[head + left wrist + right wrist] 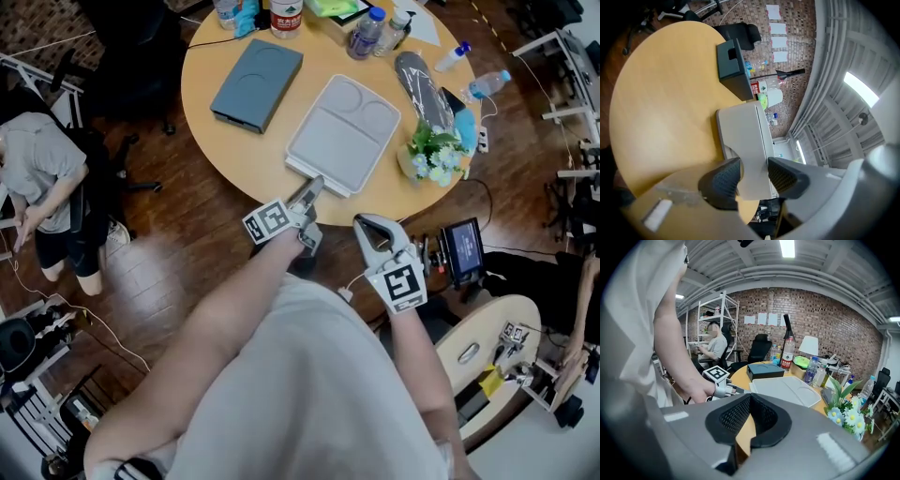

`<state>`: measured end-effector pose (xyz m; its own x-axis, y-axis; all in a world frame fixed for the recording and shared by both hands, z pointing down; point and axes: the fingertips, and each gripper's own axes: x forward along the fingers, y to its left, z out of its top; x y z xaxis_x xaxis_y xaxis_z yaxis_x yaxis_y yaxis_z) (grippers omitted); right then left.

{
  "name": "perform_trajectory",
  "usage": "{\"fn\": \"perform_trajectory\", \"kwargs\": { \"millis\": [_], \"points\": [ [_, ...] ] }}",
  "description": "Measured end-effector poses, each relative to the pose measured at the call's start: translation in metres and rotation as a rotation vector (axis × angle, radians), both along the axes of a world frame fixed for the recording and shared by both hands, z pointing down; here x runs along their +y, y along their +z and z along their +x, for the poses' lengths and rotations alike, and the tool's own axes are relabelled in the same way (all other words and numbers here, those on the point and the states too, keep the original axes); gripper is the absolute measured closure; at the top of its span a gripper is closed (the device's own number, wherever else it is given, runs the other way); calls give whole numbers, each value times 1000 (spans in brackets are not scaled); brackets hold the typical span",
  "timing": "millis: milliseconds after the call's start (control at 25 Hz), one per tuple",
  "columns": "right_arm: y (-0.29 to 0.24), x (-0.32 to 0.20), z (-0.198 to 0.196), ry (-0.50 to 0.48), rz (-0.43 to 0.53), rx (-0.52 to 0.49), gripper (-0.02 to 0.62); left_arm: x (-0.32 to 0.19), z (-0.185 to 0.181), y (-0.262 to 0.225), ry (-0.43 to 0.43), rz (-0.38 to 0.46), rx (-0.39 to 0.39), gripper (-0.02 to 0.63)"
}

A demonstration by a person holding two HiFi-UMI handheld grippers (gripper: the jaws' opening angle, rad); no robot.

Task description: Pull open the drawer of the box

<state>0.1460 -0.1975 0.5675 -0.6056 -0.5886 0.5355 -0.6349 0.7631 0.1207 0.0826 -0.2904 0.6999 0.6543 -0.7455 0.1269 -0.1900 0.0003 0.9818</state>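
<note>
A light grey box (pixel 342 131) lies flat on the round wooden table (pixel 211 56), its drawer end toward me at the table's near edge. My left gripper (pixel 309 192) reaches that end. In the left gripper view the jaws (pixel 753 174) stand open on either side of the box's front edge (pixel 743 136), beside a curved finger recess; the pads sit close to it without pressing. My right gripper (pixel 370 230) hangs off the table's near edge, shut and empty; its pads (pixel 749 401) meet in the right gripper view, with the box (pixel 787 389) beyond.
A dark blue-grey box (pixel 258 82) lies left of the light one. Bottles (pixel 366 33), a dark oblong board (pixel 422 89) and a flower bunch (pixel 433 155) crowd the far and right rim. A seated person (pixel 47 187) is at left; a small screen (pixel 462 248) stands right.
</note>
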Motion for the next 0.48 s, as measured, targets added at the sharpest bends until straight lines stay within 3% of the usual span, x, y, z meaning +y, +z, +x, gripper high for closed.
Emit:
{"fn": "perform_trajectory", "kwargs": {
  "millis": [160,320,480],
  "points": [
    [0,0,0,4,-3,-1,589,1,0,-1,-5,-10,52,426],
    [1,0,0,8,-6,-6,588,3,-4,-1,13,-7,11,430],
    [0,2,-2,7,0,-7,589,14,-8,0,14,-27,36,431]
  ]
}}
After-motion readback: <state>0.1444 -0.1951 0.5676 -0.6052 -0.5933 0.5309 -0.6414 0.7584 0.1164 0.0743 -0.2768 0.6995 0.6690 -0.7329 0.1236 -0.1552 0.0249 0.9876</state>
